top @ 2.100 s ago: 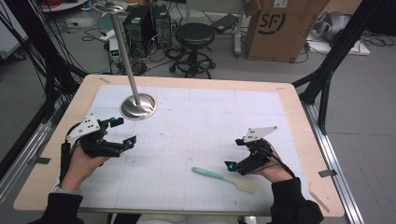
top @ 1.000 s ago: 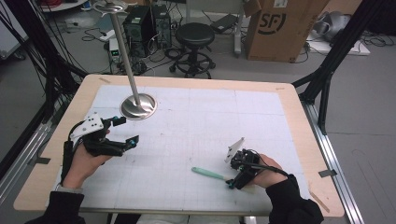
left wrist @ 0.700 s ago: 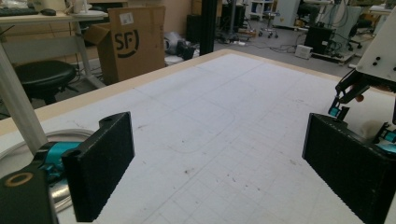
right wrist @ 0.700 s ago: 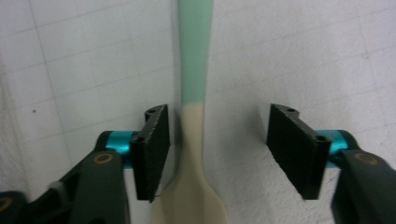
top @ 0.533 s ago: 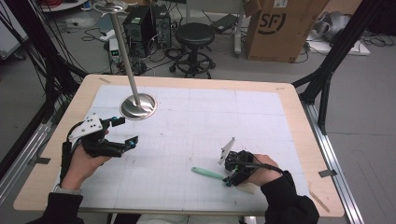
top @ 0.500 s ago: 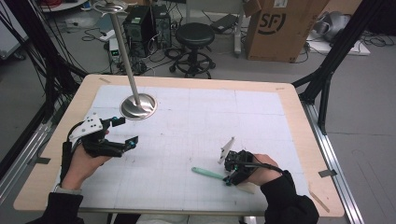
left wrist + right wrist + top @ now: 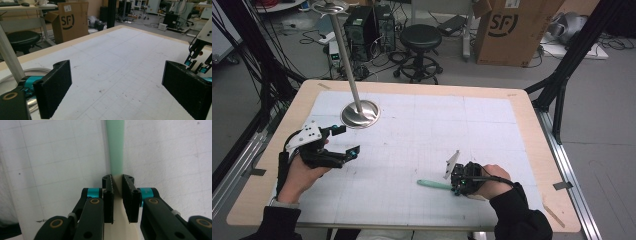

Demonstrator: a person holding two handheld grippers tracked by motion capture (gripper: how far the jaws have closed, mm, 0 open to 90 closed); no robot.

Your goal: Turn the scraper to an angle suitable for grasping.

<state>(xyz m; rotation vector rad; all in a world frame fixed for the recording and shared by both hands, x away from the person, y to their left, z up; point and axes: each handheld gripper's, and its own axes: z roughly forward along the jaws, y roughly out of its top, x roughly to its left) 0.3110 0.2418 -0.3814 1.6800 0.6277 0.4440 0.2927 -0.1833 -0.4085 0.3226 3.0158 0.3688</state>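
A spatula with a pale green handle [image 7: 432,184] and a cream blade lies on the white grid mat near the table's front edge. My right gripper [image 7: 458,186] lies low over it and points left along the handle. In the right gripper view the handle [image 7: 115,147] runs straight up from my right gripper [image 7: 117,185]. Its jaws have just been closing, and the pads now press on both sides of the spatula's neck, where the cream blade [image 7: 120,230] begins. My left gripper [image 7: 347,140] hovers at the mat's left side, jaws wide apart [image 7: 117,87] with nothing between them.
A metal stand with a round base [image 7: 360,113] and a tall pole stands at the mat's back left, just beyond my left gripper. The white mat [image 7: 422,125] covers most of the wooden table [image 7: 532,125]. A stool [image 7: 421,36] and a cardboard box [image 7: 512,30] stand on the floor beyond.
My right gripper has come down and to the left onto the spatula, turned to lie along it, and closed its jaws around the neck. The left gripper has not moved.
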